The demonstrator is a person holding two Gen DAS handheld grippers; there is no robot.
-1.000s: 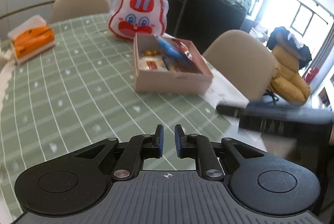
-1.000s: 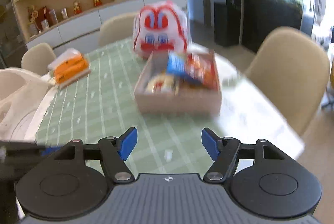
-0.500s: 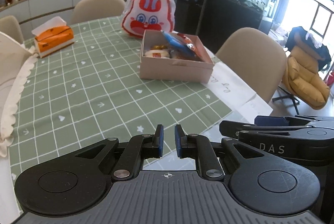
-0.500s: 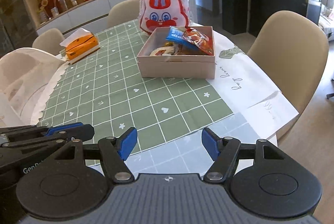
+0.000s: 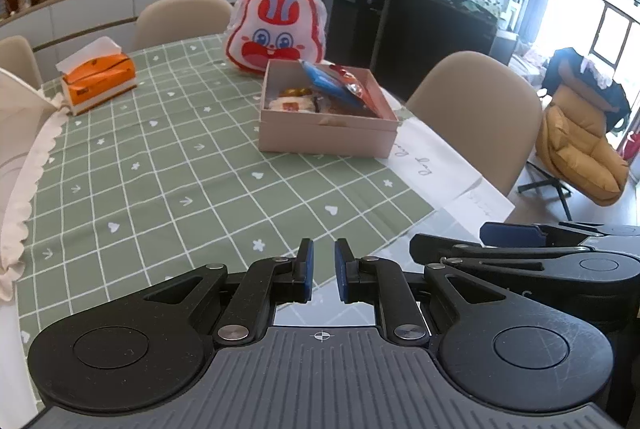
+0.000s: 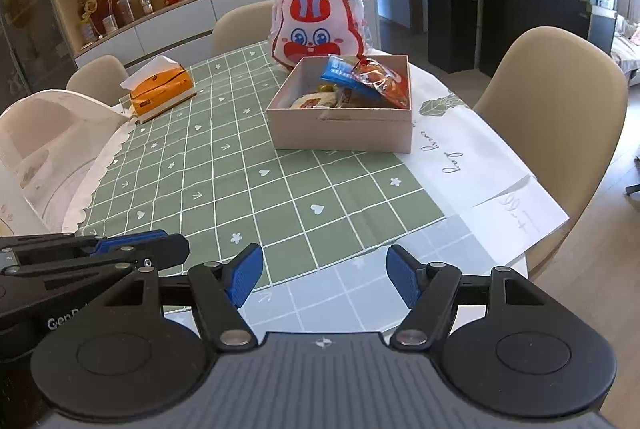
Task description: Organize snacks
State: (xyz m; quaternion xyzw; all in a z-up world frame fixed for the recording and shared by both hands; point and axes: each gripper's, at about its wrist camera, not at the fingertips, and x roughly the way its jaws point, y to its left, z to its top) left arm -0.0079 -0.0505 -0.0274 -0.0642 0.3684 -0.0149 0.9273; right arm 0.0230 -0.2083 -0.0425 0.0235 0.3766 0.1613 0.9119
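Snacks (image 6: 362, 81) sit in an open cardboard box (image 6: 344, 133) on the far side of my worktop (image 6: 224, 185), in front of a rabbit-face bag (image 6: 318, 27). My left hand-held gripper (image 5: 321, 271) has its jaws drawn nearly together on nothing; my right hand-held gripper (image 6: 324, 279) stands parted and empty. Both hover over the near edge, well apart from the box. An orange tissue pack (image 6: 162, 93) lies further left.
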